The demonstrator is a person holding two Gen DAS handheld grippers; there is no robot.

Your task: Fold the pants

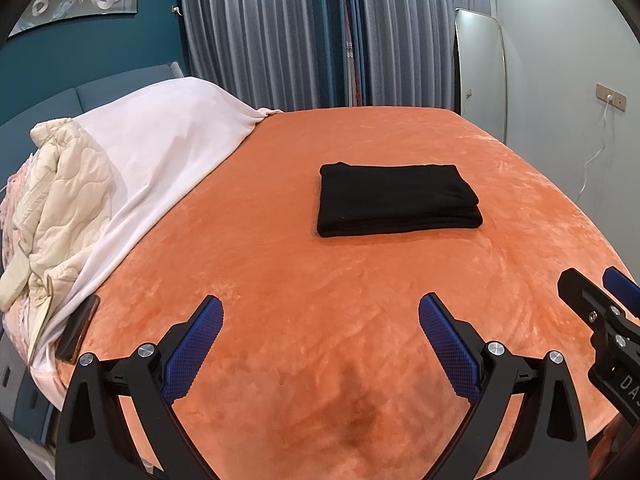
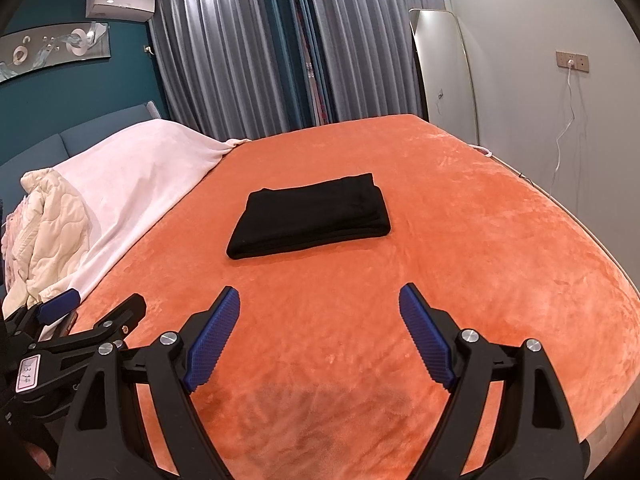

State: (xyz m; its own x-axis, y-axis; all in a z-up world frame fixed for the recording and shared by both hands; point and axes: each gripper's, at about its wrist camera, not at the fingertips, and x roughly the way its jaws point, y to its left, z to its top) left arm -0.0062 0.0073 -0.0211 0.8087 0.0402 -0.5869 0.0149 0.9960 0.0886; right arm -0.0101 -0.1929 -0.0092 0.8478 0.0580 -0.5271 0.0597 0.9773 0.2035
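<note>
place: bedroom | cues: bed point(image 1: 360, 320), curtains point(image 1: 260, 32), headboard point(image 2: 100, 132)

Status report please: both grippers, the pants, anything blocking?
Left gripper open, empty. Right gripper open, empty. Black pants folded flat on orange blanket, untouched. Nothing between the grippers and the pants.

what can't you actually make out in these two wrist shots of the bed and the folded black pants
- Folded black pants: underside and inner layers hidden by the top fold, both views.
- Dark flat object at the white sheet's edge: partly under the sheet in the left wrist view, unidentifiable.
- Right gripper: cut off by the right edge in the left wrist view.
- Cream quilted bedding: cut off by the left rim, both views.
</note>
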